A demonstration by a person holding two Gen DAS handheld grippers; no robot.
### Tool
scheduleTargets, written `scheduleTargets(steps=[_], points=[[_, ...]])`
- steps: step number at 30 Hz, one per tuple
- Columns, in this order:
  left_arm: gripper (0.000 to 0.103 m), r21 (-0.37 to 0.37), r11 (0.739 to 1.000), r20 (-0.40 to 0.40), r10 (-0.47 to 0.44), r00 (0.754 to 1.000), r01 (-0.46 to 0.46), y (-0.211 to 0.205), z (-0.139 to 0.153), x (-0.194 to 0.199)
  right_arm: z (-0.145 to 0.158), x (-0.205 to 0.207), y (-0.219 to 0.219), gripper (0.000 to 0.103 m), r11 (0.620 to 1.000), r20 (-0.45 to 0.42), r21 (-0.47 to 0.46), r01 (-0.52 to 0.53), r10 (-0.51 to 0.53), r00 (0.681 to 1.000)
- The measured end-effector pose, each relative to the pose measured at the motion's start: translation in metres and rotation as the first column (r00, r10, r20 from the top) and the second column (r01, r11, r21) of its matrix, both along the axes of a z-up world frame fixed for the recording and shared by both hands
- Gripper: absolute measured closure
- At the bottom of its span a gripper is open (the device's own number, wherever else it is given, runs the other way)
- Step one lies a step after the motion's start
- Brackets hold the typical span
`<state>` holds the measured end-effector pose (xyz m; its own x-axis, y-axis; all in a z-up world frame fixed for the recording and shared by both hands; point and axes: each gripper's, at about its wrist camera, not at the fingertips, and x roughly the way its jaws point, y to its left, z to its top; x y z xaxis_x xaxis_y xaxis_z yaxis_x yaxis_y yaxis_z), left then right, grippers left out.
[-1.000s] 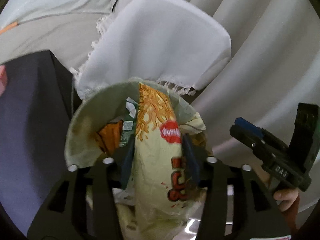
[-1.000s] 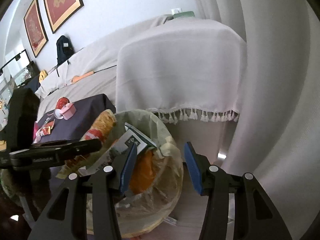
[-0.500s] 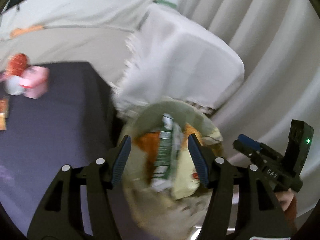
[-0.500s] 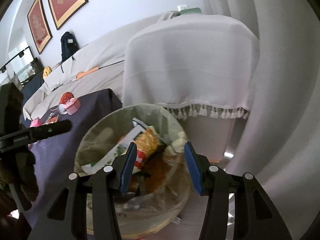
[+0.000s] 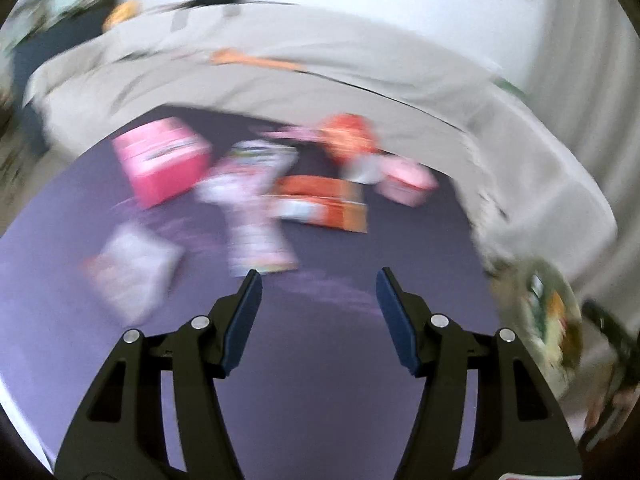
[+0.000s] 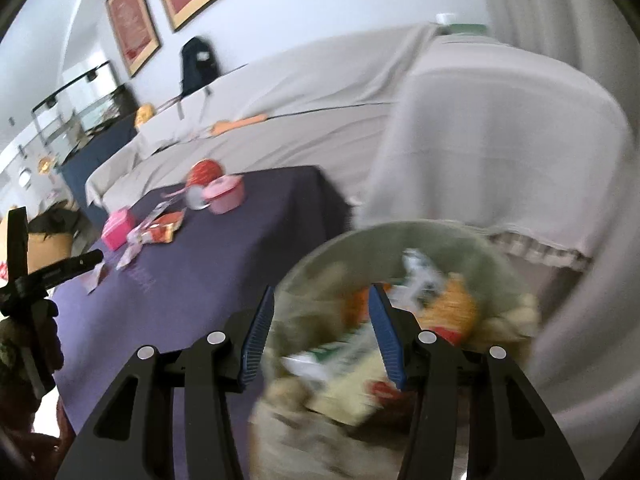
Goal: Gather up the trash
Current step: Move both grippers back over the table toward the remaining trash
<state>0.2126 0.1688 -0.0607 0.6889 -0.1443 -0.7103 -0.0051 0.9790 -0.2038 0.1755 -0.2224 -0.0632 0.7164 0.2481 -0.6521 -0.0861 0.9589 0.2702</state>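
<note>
Left gripper (image 5: 318, 280) hangs over the purple table (image 5: 320, 380), jaws parted with nothing between them, just bare cloth under the blue pads. The left wrist view is badly smeared, so take the shapes loosely. Plenty of open purple surface in front of the fingers and out to the table's near left edge.

Working across from the left: a pale flat packet (image 5: 132, 268) sits near that left edge, a pink box (image 5: 160, 160) lies farther back, then a white and pink wrapper (image 5: 256, 216) just ahead of the left fingertip. Next, an orange packet (image 5: 320, 204), and behind it a round red-orange thing (image 5: 348, 140) beside a small pink tub (image 5: 408, 182). All that litter crowds the far half of the table.

The table's right edge drops away beside the trash bin (image 6: 316, 264), which stands close against that corner with the draped white chair (image 6: 500, 140) right behind it. The bin is lined and well filled: a green-and-white carton (image 6: 340, 360), a yellow snack bag (image 6: 352, 396), orange wrappers (image 6: 456, 308).

Right gripper (image 6: 320, 328) hovers over the bin's near rim, jaws apart, gripping nothing.
</note>
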Motion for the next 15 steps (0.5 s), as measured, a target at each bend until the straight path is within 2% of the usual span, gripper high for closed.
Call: scheduleTargets(steps=[4, 7, 12, 15], points=[[0.047, -0.070, 0.983, -0.022, 0.168, 0.985, -0.169, 0.075, -0.007, -0.013, -0.004, 0.017, 0.046, 0.056, 0.997, -0.024, -0.006, -0.073, 0.073, 0.997], [0.047, -0.088, 0.968, -0.045, 0.230, 0.972, -0.233, 0.110, -0.016, -0.017, -0.009, 0.025, 0.079, 0.056, 0.991, -0.044, -0.015, -0.131, 0.131, 0.990], [0.047, -0.098, 0.965, -0.123, 0.231, 0.965, -0.243, 0.132, -0.038, -0.013, -0.022, 0.041, 0.127, 0.056, 0.975, -0.094, -0.043, -0.218, 0.214, 0.972], [0.047, -0.105, 0.966, -0.120, 0.224, 0.967, -0.237, 0.129, -0.042, -0.009, -0.031, 0.049, 0.151, 0.056, 0.965, -0.124, -0.051, -0.255, 0.248, 0.961]])
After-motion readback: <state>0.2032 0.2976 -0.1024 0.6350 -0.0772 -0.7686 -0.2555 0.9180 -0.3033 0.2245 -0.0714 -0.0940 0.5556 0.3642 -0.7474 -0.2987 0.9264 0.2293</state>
